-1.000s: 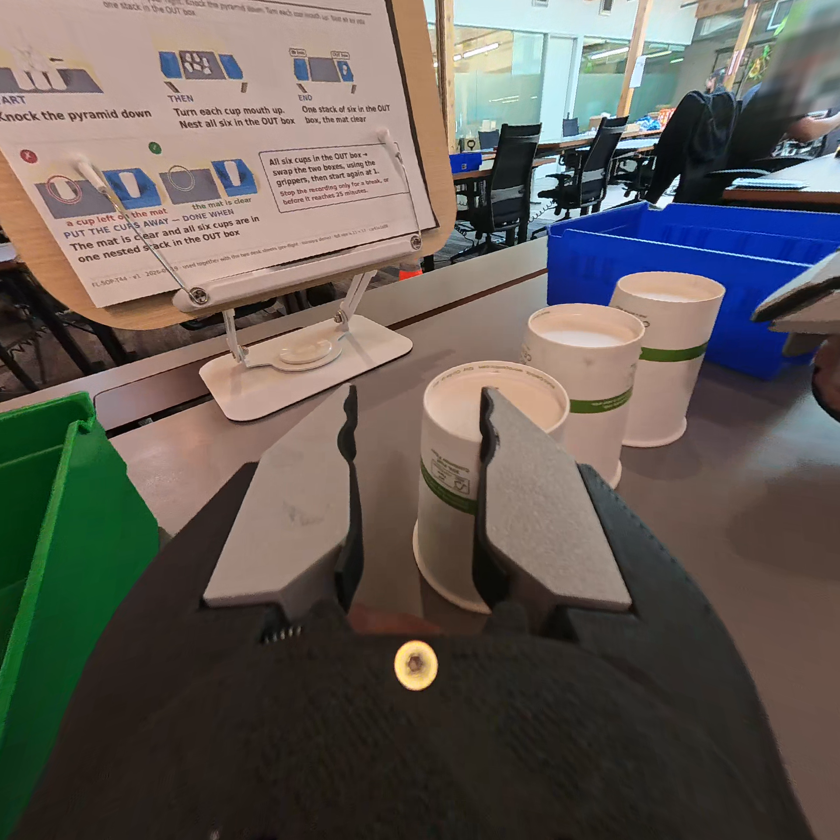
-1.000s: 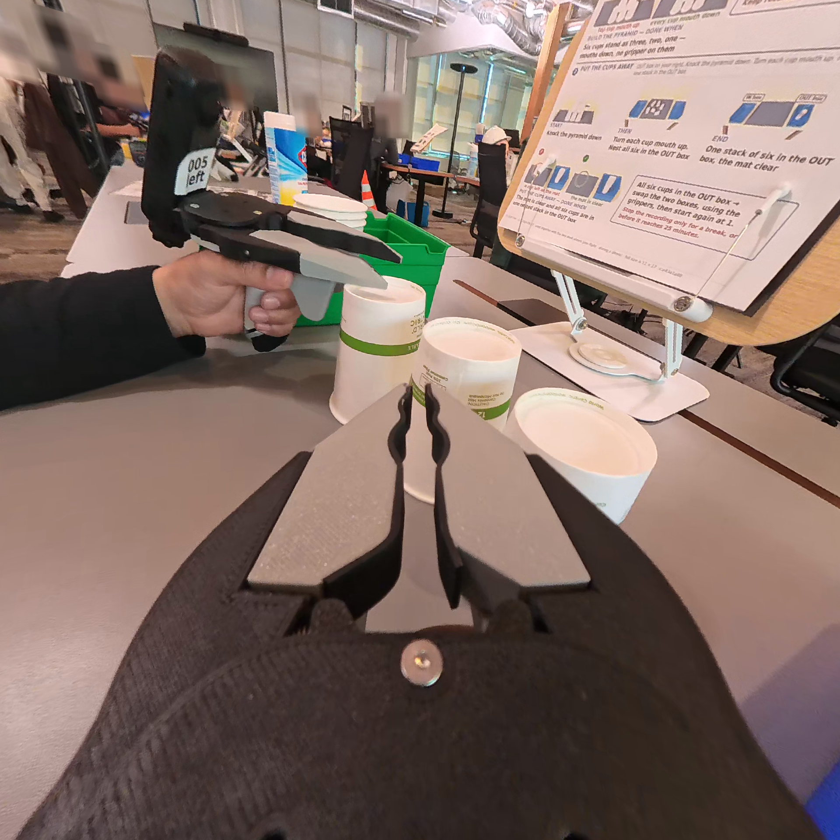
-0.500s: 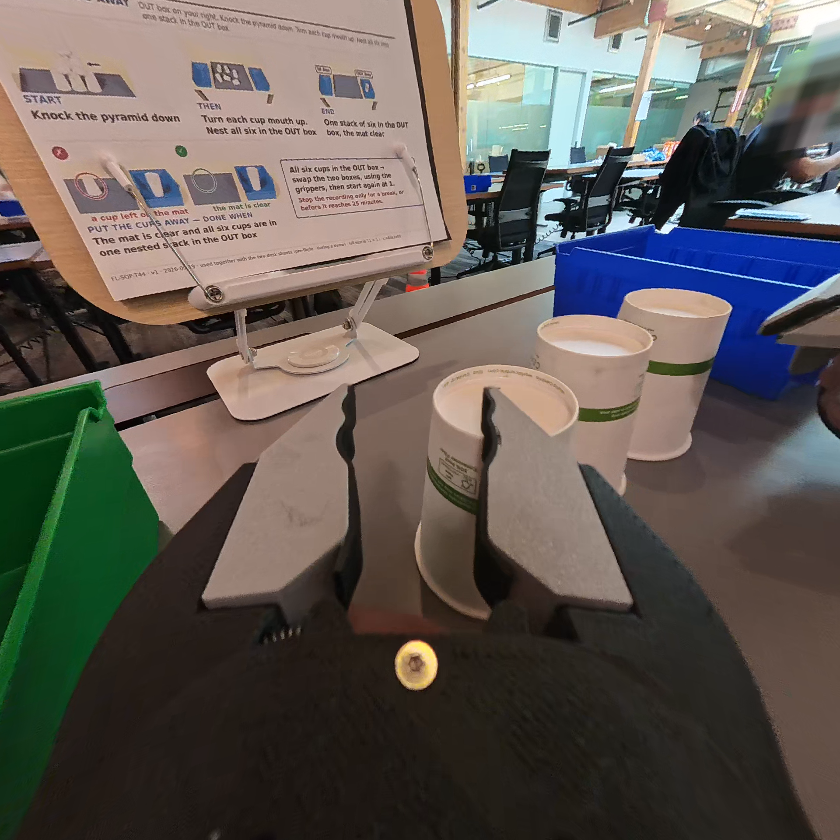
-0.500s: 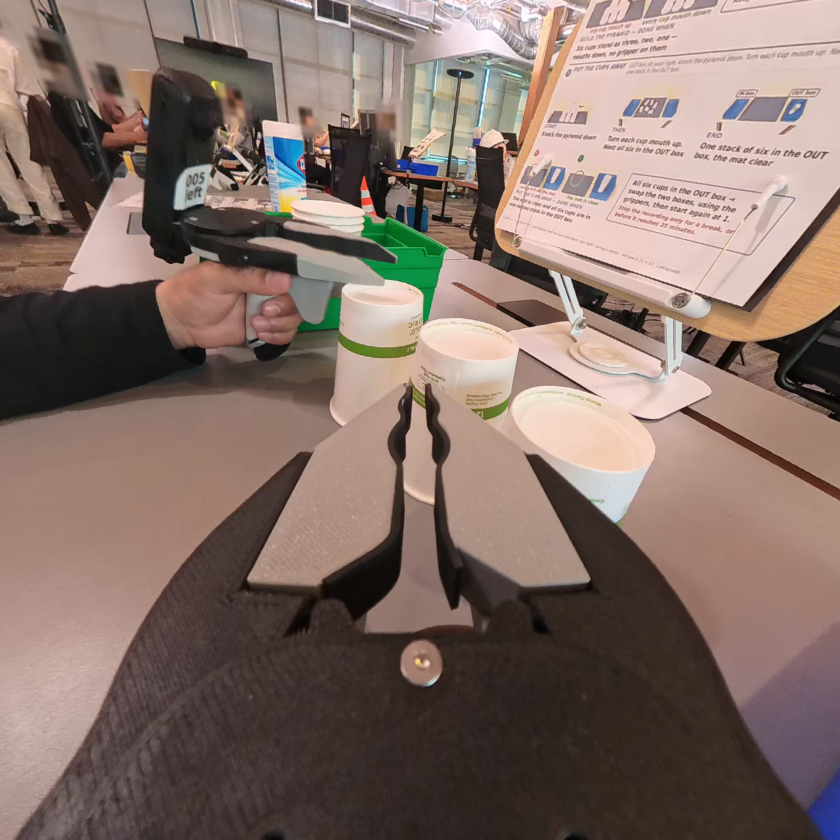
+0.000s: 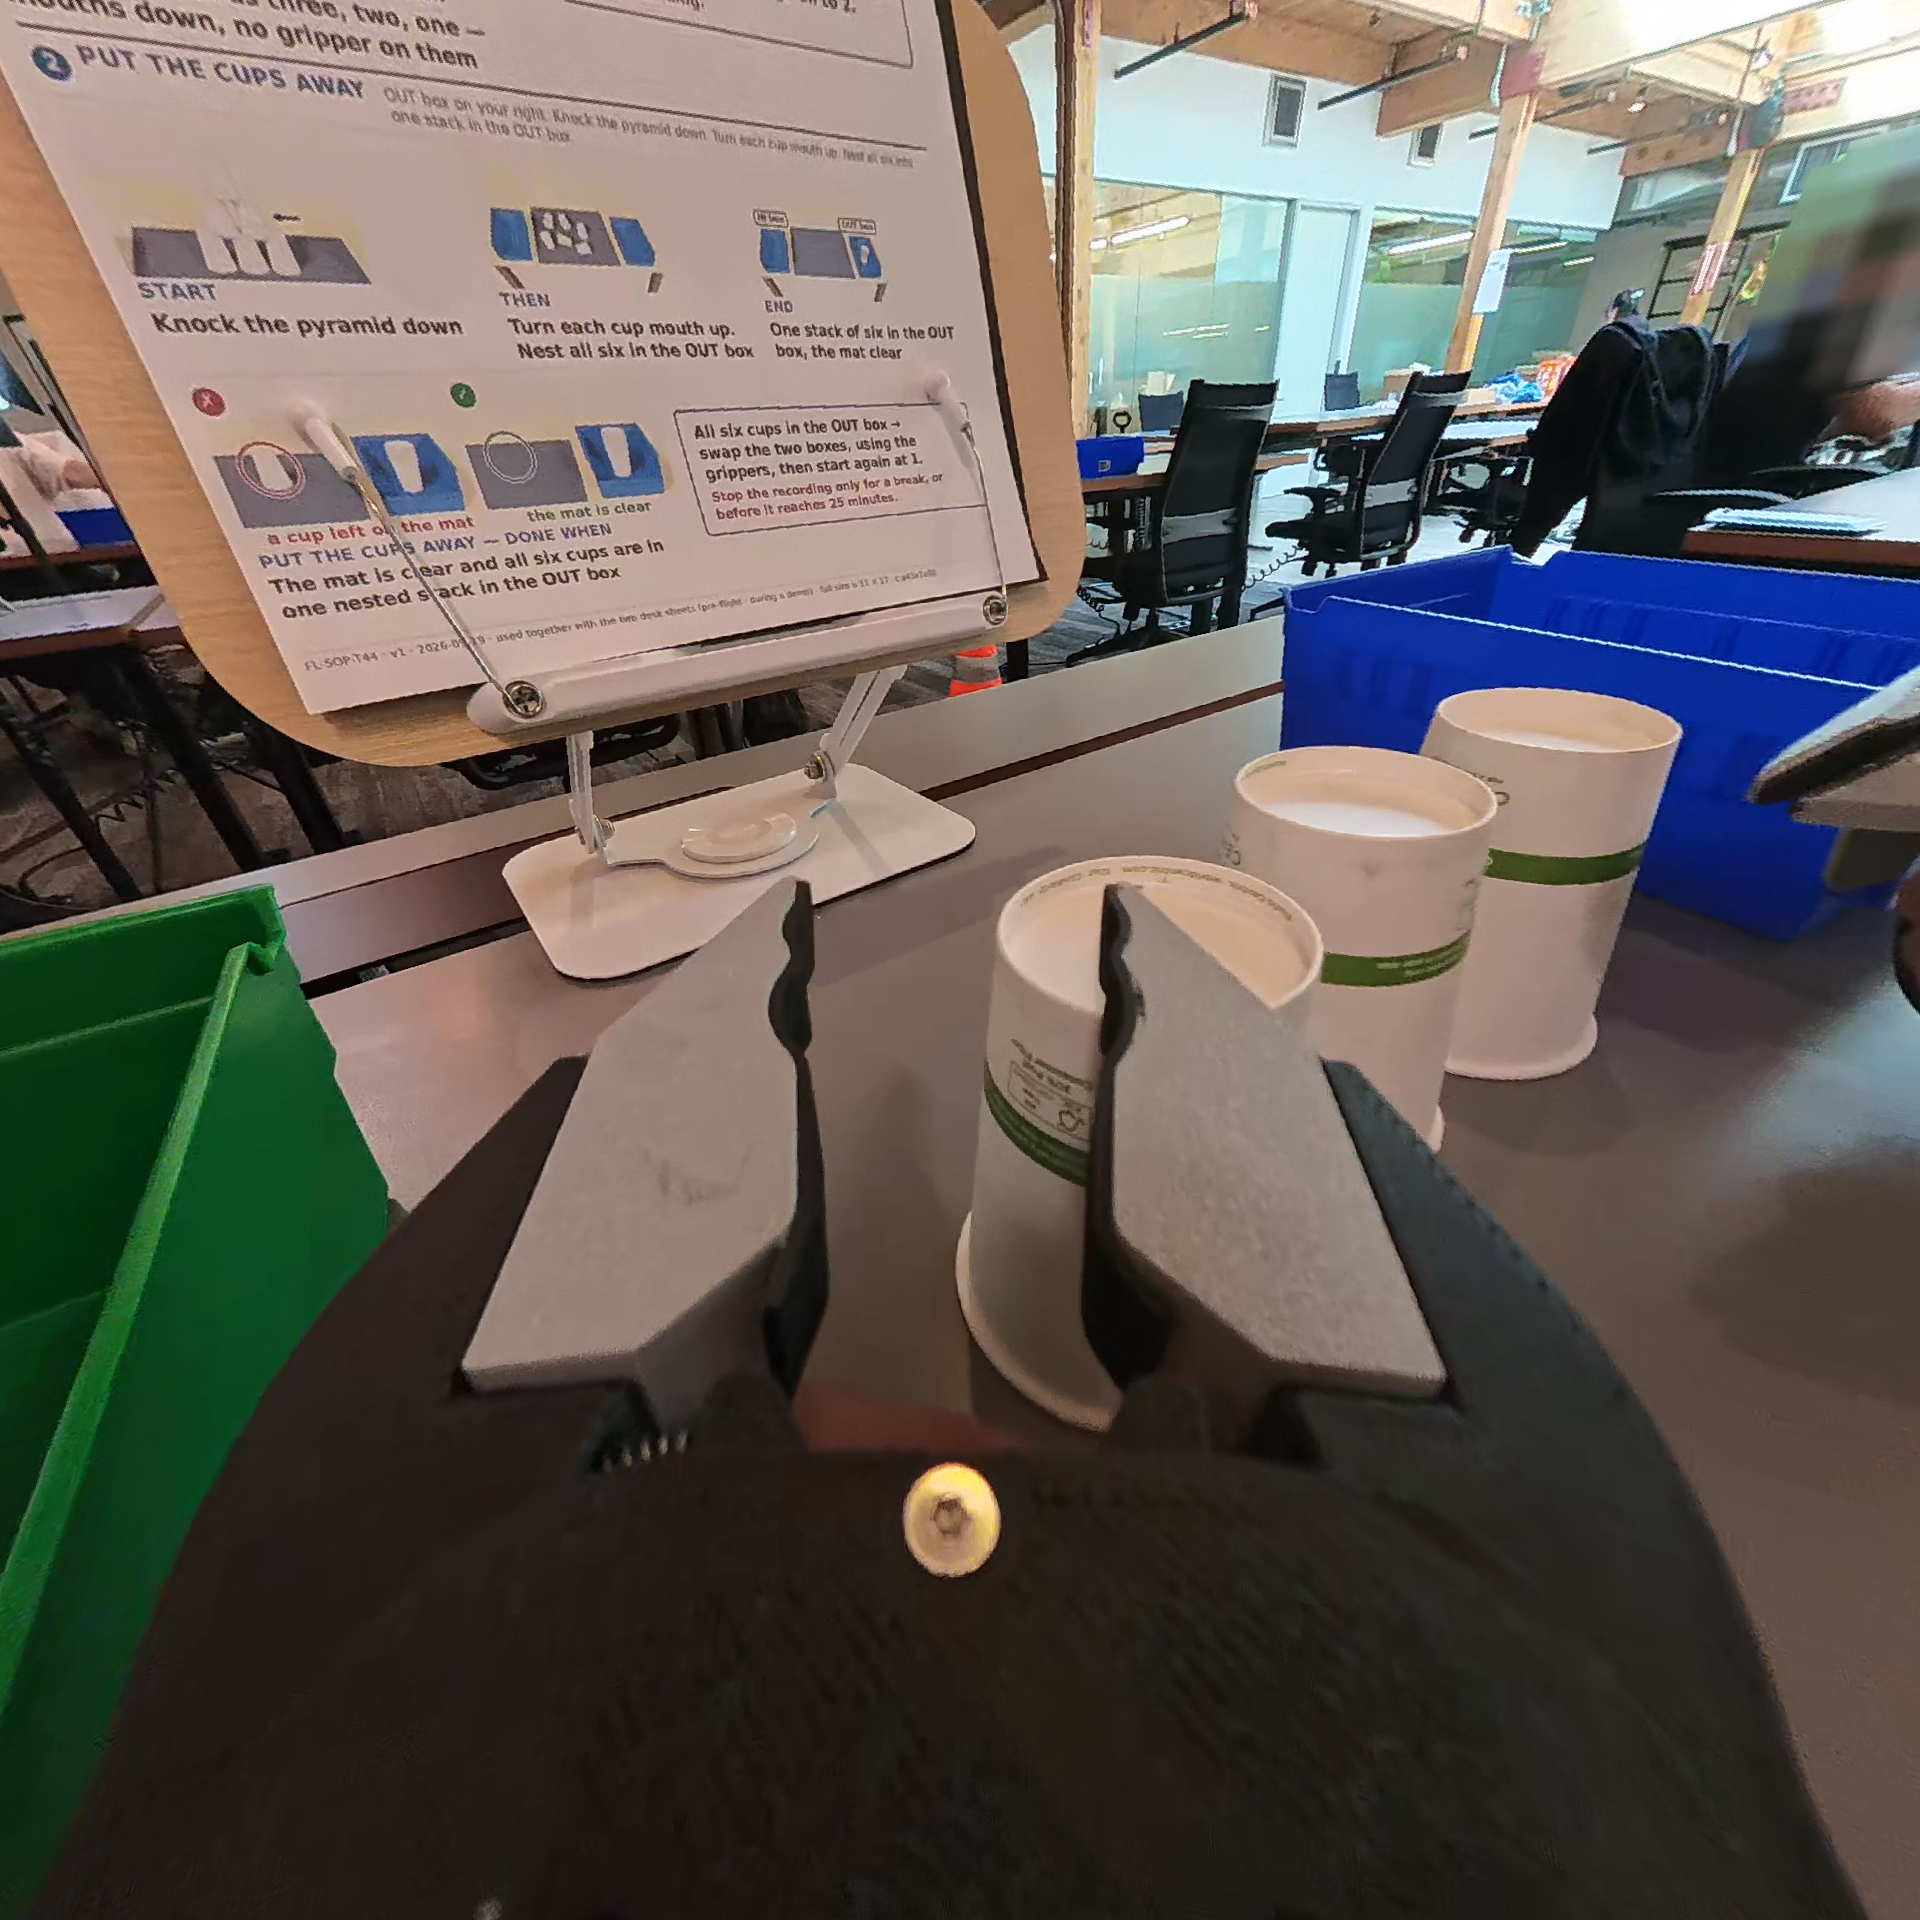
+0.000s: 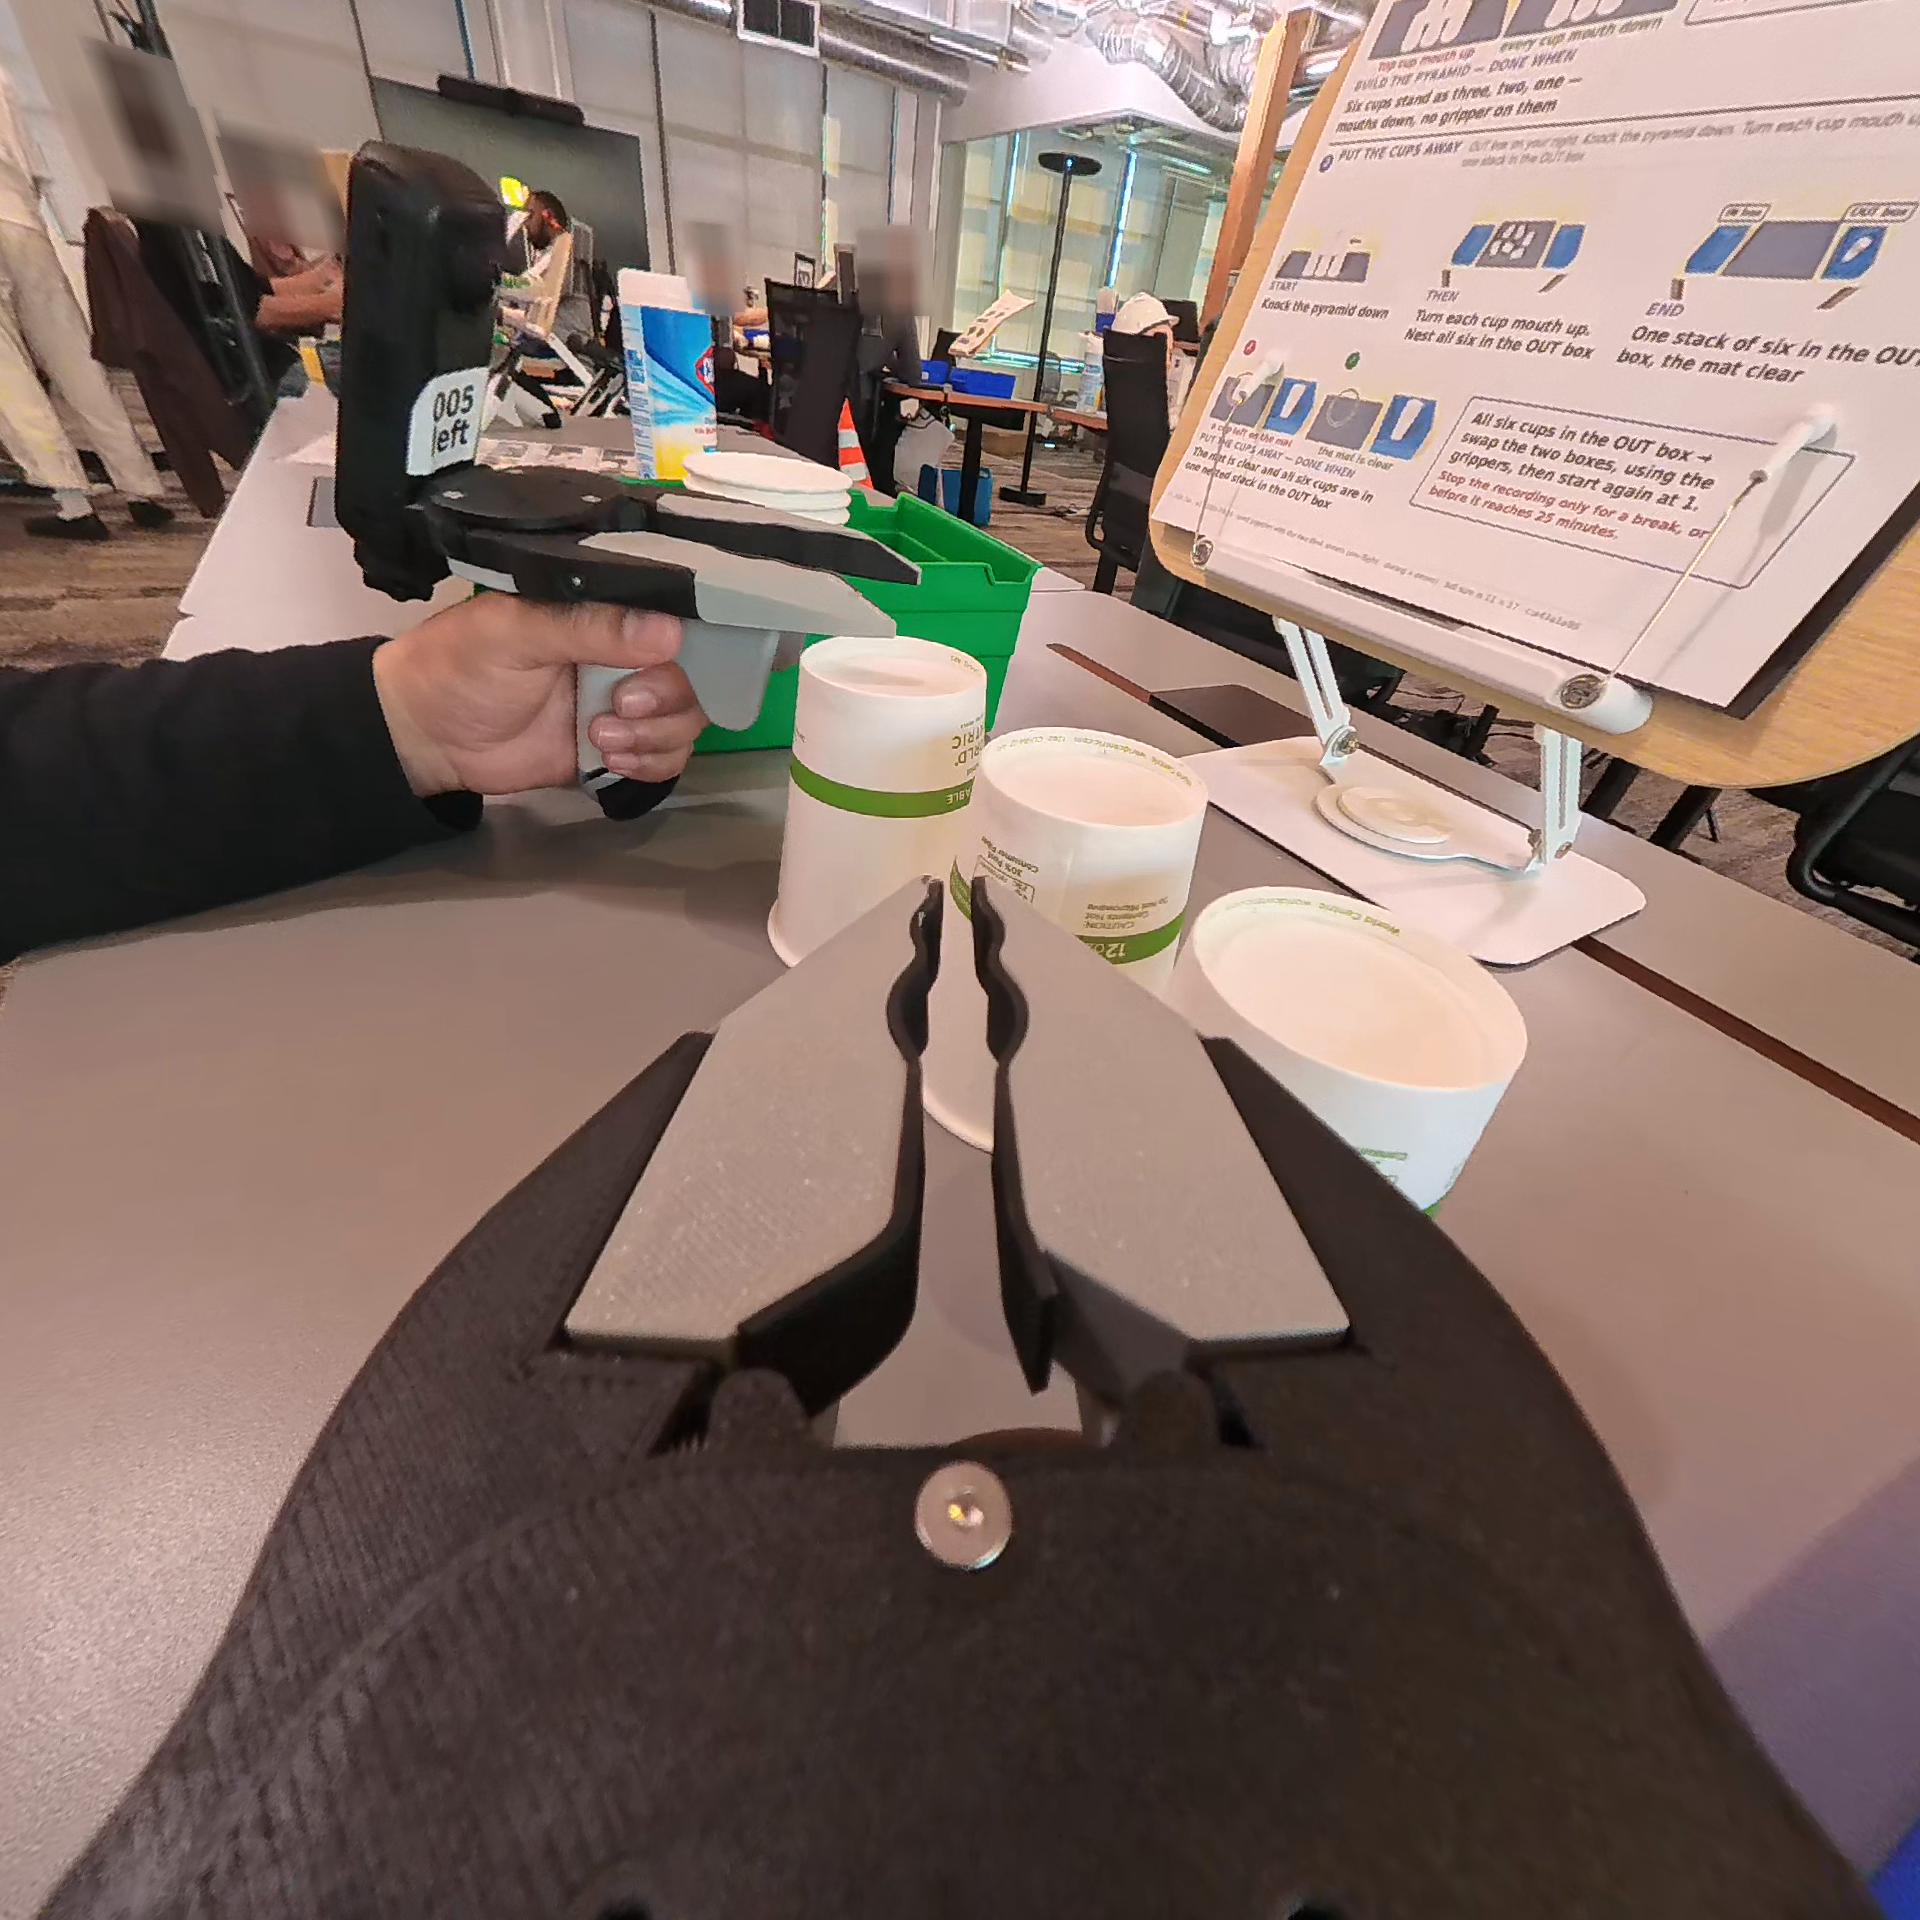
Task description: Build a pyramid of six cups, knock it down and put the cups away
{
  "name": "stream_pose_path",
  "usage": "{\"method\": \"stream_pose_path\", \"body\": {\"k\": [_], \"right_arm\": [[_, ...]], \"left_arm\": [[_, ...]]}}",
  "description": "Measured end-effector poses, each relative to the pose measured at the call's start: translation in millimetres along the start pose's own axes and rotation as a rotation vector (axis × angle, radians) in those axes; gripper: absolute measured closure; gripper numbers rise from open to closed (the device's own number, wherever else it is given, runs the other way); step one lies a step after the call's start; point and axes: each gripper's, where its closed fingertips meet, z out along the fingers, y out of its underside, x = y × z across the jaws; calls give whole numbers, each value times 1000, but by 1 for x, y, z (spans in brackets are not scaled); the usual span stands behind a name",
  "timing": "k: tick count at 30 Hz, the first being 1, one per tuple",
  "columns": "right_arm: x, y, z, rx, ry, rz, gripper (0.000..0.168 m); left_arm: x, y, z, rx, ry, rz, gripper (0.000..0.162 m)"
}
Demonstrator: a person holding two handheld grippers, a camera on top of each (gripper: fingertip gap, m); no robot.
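Three white paper cups with green bands stand mouth down in a row on the grey table. In the left wrist view they are the near cup (image 5: 1039,1101), the middle cup (image 5: 1371,914) and the far cup (image 5: 1548,883). My left gripper (image 5: 956,914) is open and empty, with its right finger over the near cup. In the right wrist view it (image 6: 894,597) hovers just above that cup (image 6: 883,790). My right gripper (image 6: 954,896) is shut and empty, pointing at the middle cup (image 6: 1081,862), with the third cup (image 6: 1351,1049) to its right.
A green box (image 6: 935,582) behind the row holds a nested stack of cups (image 6: 769,483); it also shows in the left wrist view (image 5: 125,1195). A blue box (image 5: 1558,665) stands at the other end. An instruction sheet on a stand (image 5: 623,416) is behind the cups.
My left gripper has risen and tilted up slightly over the end cup, still open. My right gripper has barely moved. The cups have not moved.
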Motion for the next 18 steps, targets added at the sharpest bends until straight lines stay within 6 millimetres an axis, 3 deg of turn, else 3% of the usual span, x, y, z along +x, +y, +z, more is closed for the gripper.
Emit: {"method": "stream_pose_path", "body": {"k": [18], "right_arm": [[1, 0, -1, -4, -4, 13, 168]], "left_arm": [[1, 3, 1, -13, -1, -4, 109]]}}
